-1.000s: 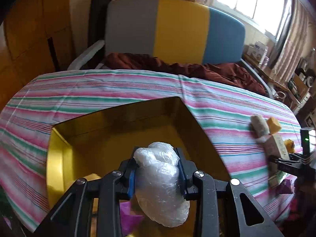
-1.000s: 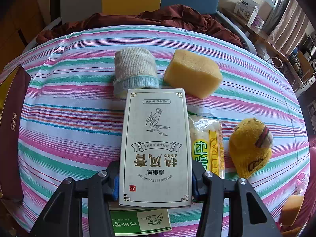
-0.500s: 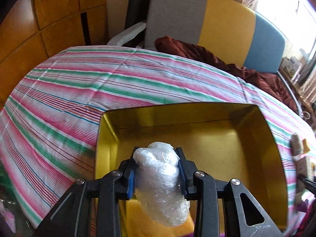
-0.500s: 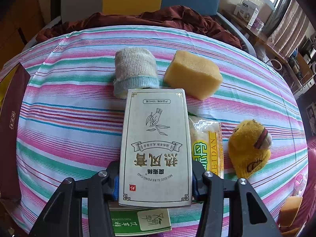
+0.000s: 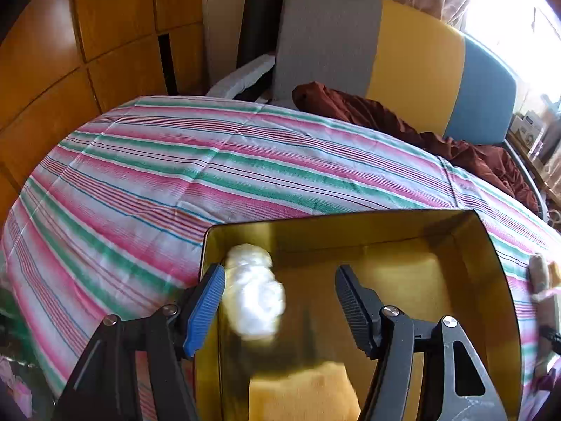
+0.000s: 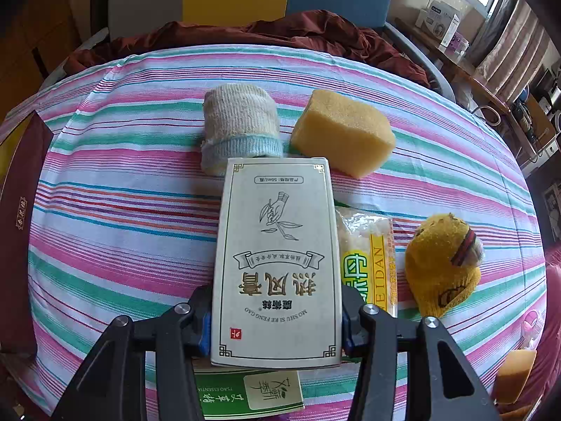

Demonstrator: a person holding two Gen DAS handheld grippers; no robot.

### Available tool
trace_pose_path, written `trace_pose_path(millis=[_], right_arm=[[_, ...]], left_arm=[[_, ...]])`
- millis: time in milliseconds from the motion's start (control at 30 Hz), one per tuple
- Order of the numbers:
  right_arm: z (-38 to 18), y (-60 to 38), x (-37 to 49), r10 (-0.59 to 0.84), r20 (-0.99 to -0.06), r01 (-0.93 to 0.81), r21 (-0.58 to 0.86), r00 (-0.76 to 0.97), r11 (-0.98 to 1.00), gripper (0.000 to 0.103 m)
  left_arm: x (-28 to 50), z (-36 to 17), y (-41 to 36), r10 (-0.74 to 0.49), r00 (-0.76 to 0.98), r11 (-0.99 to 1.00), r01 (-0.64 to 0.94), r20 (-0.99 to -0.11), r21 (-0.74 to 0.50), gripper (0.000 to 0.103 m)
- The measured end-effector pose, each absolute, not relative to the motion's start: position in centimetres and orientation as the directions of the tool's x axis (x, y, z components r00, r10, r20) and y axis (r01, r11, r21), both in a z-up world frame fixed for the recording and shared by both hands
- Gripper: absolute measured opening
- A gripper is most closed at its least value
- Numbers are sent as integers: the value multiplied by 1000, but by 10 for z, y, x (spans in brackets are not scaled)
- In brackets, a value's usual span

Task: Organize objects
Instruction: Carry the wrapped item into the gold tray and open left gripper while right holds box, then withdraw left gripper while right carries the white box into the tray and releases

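In the left wrist view my left gripper (image 5: 278, 273) hangs over a gold tray (image 5: 350, 221), its jaws opening. A blurred white plastic-wrap wad (image 5: 254, 298) lies between them beside the left blue pad, well apart from the right pad, so it is not gripped. A yellow sponge (image 5: 301, 393) lies in the tray's near end. In the right wrist view my right gripper (image 6: 277, 319) is shut on a white printed box (image 6: 277, 259), held over the striped cloth.
Around the box lie a rolled sock (image 6: 242, 126), a yellow sponge (image 6: 342, 133), a snack packet (image 6: 368, 259), a yellow knitted toy (image 6: 441, 263) and a green box (image 6: 249, 393). A maroon box wall (image 6: 21, 210) stands at the left. A chair (image 5: 385, 52) backs the table.
The left gripper swung left over the tray, then opened and let go of the plastic wad, which has slipped toward the left pad. The right gripper and its box have not moved.
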State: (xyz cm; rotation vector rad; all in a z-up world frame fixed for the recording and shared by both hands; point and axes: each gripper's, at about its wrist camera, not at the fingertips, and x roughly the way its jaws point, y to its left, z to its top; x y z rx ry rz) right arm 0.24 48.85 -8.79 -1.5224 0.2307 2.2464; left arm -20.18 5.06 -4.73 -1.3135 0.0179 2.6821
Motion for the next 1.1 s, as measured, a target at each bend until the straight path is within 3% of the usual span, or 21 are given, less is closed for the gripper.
trace_pose_path(millis=[533, 733, 1100], right_arm=[[-78, 504, 2, 202, -906, -481, 1, -371, -877, 52], [-73, 493, 1, 240, -887, -446, -44, -395, -894, 51], [4, 446, 8, 221, -784, -413, 50, -580, -909, 51]], left_arm=[[-89, -28, 48, 198, -649, -976, -198, -735, -88, 66], [-65, -28, 50, 223, -642, -969, -231, -734, -92, 66], [-58, -23, -14, 159, -670, -987, -102, -725, -121, 66]])
